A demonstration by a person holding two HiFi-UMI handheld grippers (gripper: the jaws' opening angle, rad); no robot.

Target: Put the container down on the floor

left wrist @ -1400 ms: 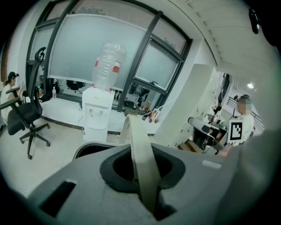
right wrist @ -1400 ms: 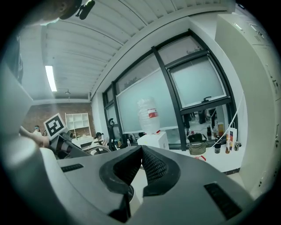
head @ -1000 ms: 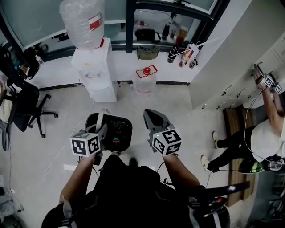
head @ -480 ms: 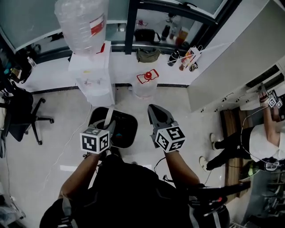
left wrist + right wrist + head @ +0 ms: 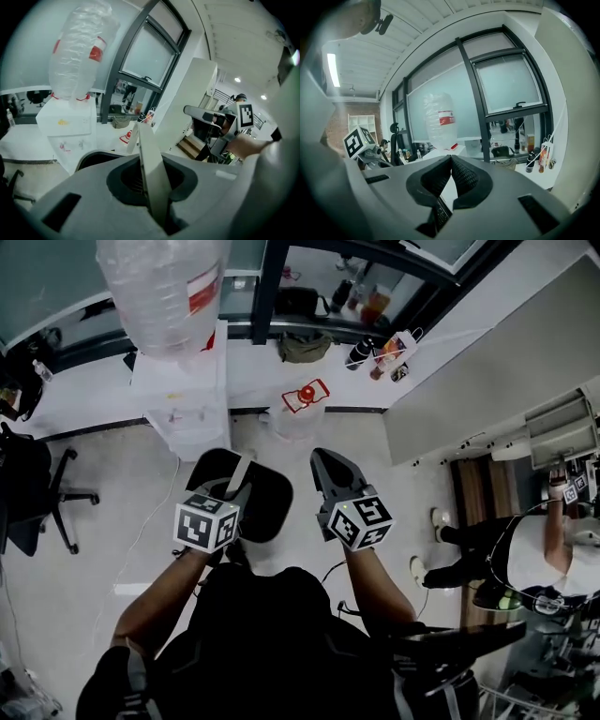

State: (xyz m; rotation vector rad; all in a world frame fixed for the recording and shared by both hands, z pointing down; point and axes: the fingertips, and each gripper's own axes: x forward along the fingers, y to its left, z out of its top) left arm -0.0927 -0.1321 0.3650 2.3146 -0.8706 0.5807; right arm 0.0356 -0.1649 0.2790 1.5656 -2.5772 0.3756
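The container (image 5: 258,507) is a round black bin with a pale flat handle (image 5: 240,472) arching over it. In the head view it lies just in front of the person's body, above the pale floor; I cannot tell whether it touches the floor. My left gripper (image 5: 232,495) is shut on the handle. The left gripper view shows that pale handle strip (image 5: 150,173) clamped between the jaws, with the black rim (image 5: 93,157) behind. My right gripper (image 5: 330,474) stays beside the container on its right, shut and empty; its pads (image 5: 461,176) meet.
A white water dispenser (image 5: 187,409) with a big clear bottle (image 5: 164,287) stands ahead on the left. A red-capped water jug (image 5: 303,409) sits on the floor ahead. An office chair (image 5: 37,498) is at the left. Another person (image 5: 511,549) stands at the right by white cabinets (image 5: 487,362).
The left gripper and the container have drifted slightly right and toward the view's top, the right gripper alongside. The head view has shifted toward the dispenser. Both grips look unchanged.
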